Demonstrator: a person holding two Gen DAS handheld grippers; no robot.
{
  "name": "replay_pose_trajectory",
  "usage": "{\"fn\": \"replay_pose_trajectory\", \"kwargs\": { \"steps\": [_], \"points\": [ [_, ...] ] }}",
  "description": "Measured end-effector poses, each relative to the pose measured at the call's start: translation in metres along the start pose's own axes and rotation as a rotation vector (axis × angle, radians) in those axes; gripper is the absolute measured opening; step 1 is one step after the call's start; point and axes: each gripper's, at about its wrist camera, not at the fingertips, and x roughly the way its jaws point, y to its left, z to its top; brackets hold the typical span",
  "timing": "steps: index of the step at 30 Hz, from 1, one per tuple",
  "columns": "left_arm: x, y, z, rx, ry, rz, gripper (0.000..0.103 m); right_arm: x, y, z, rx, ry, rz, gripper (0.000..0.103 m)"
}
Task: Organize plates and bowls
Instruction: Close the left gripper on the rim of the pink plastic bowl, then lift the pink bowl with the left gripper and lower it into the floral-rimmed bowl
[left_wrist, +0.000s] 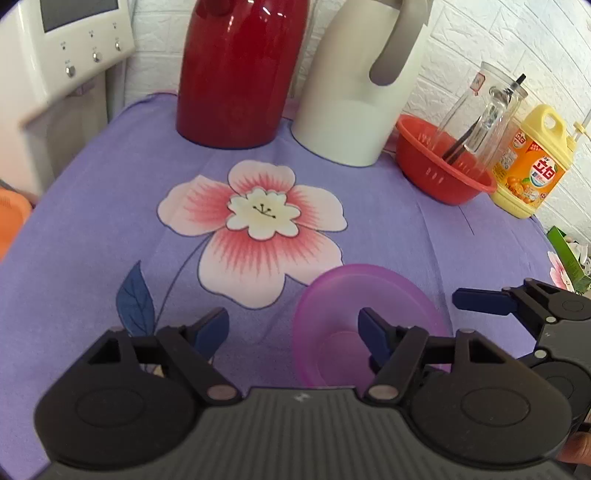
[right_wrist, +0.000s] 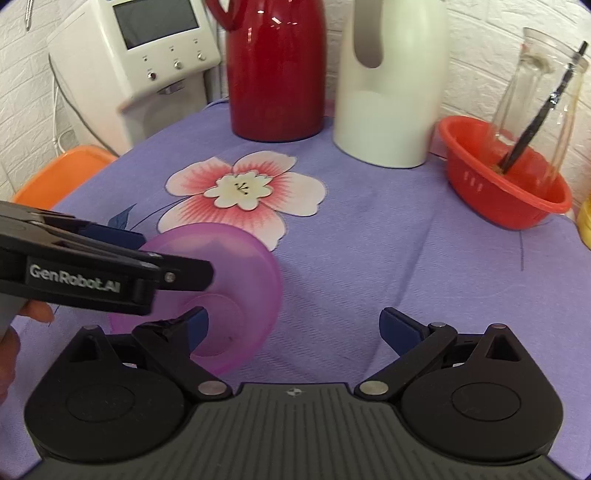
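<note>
A translucent purple bowl (left_wrist: 354, 314) rests upright on the purple flowered tablecloth (left_wrist: 92, 229). In the left wrist view my left gripper (left_wrist: 293, 330) is open, its right finger over the bowl's inside and its left finger over bare cloth. The right gripper's fingers (left_wrist: 480, 301) show at the right edge, beside the bowl. In the right wrist view the bowl (right_wrist: 240, 280) lies at lower left; my right gripper (right_wrist: 295, 326) is open, its left finger above the bowl's base. The left gripper (right_wrist: 110, 269) reaches over the bowl from the left. No plates are in view.
At the back stand a red thermos (left_wrist: 240, 70) and a white jug (left_wrist: 354, 85). A red colander (left_wrist: 443, 166) holds a glass carafe (left_wrist: 484, 110); a yellow detergent bottle (left_wrist: 532, 162) stands beside it. A white appliance (right_wrist: 136, 55) and an orange stool (right_wrist: 62, 173) are left.
</note>
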Motion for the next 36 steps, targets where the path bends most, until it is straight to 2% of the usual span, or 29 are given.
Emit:
{"fn": "replay_pose_trajectory", "kwargs": {
  "steps": [2, 6, 10, 12, 21, 24, 29, 31, 34, 36],
  "points": [
    [0.005, -0.002, -0.001, 0.003, 0.011, -0.01, 0.066, 0.001, 0.003, 0.001, -0.009, 0.001, 0.007, 0.103],
    [0.005, -0.011, -0.006, 0.026, -0.007, -0.013, 0.046, 0.004, 0.012, 0.001, -0.024, -0.004, 0.034, 0.103],
    [-0.002, -0.019, -0.014, -0.019, 0.026, -0.07, 0.039, 0.003, 0.027, -0.003, -0.005, 0.016, 0.102, 0.103],
    [-0.012, -0.022, -0.017, -0.025, 0.022, -0.085, 0.039, -0.006, 0.032, -0.004, -0.022, 0.008, 0.084, 0.103],
    [-0.065, -0.055, -0.036, 0.002, -0.004, -0.144, 0.038, -0.06, 0.037, -0.019, 0.006, -0.015, 0.099, 0.103],
    [-0.064, -0.063, -0.045, 0.015, -0.01, -0.114, 0.038, -0.058, 0.034, -0.028, 0.028, 0.003, 0.088, 0.103],
    [-0.049, -0.055, -0.05, -0.026, 0.017, -0.1, 0.039, -0.045, 0.028, -0.034, 0.061, 0.03, 0.065, 0.103],
    [-0.053, -0.054, -0.049, 0.0, -0.001, -0.077, 0.043, -0.054, 0.023, -0.036, 0.06, 0.005, 0.069, 0.103],
    [-0.062, -0.049, -0.047, 0.032, -0.028, -0.066, 0.055, -0.075, 0.016, -0.042, 0.041, -0.052, 0.059, 0.103],
    [-0.063, -0.049, -0.05, 0.055, -0.028, -0.074, 0.056, -0.086, 0.015, -0.049, 0.017, -0.077, 0.045, 0.103]
  ]
}}
